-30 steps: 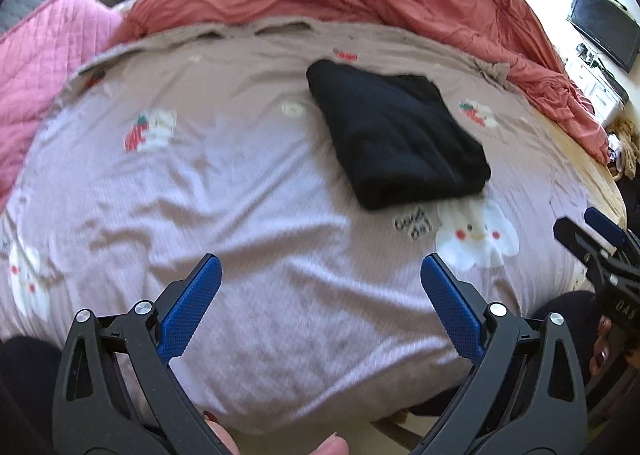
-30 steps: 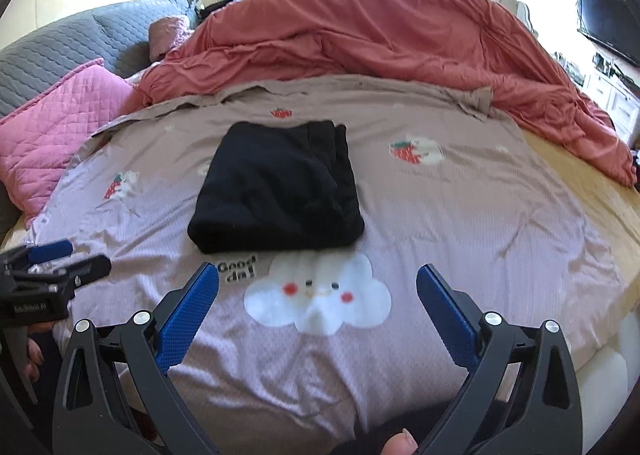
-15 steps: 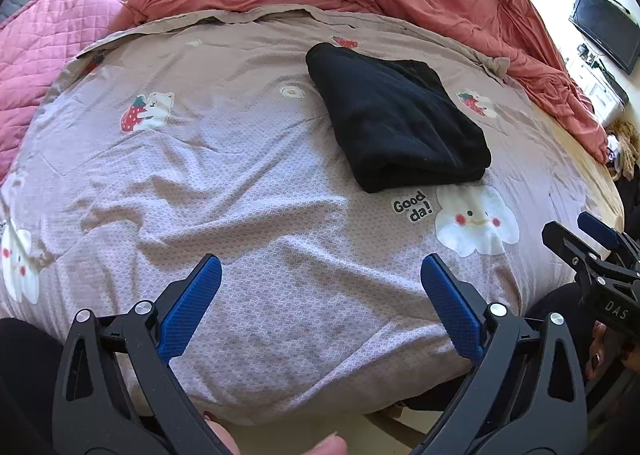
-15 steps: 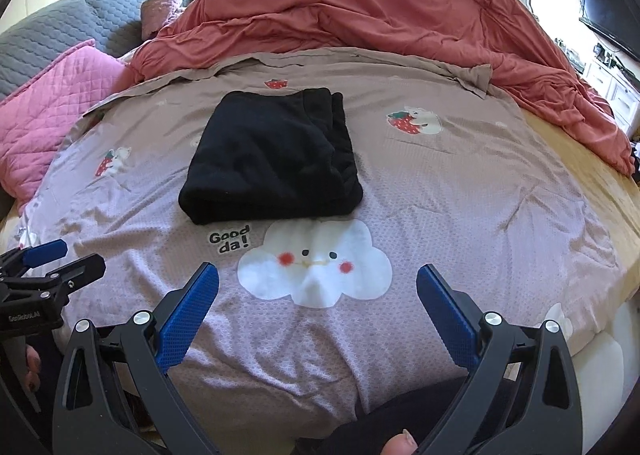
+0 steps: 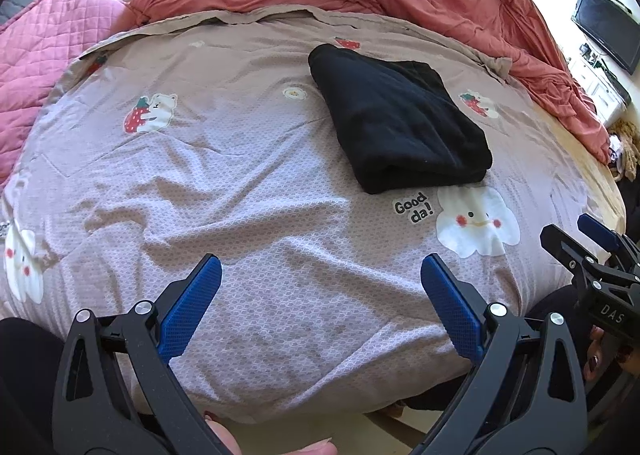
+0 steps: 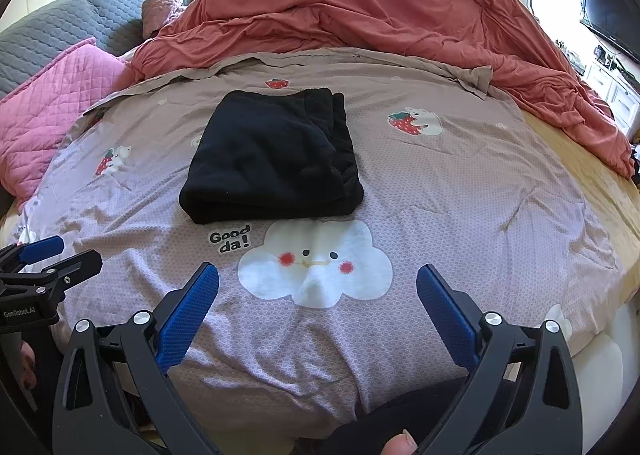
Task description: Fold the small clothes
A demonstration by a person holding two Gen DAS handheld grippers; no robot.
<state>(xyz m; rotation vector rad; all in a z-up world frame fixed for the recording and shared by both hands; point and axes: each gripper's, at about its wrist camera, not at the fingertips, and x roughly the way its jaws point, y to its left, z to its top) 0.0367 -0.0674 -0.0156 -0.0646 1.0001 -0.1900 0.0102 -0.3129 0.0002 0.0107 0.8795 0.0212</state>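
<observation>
A black garment (image 5: 400, 119) lies folded into a thick rectangle on the lilac printed bedsheet (image 5: 240, 183). It also shows in the right wrist view (image 6: 276, 155), just beyond the "Good da!" cloud print. My left gripper (image 5: 320, 267) is open and empty, held near the bed's front edge, well short of the garment. My right gripper (image 6: 318, 275) is open and empty too, over the cloud print. Each gripper shows at the edge of the other's view.
A rumpled red duvet (image 6: 380, 15) is heaped across the back of the bed. A pink quilted pillow (image 6: 48, 111) and a grey one (image 6: 80, 23) lie at the left. A TV (image 6: 608, 19) and a white cabinet stand at the right.
Both grippers have drawn back slightly and tilted down, so the bed sits a little lower and fuller in view. The garment has not moved. Both jaws stay open.
</observation>
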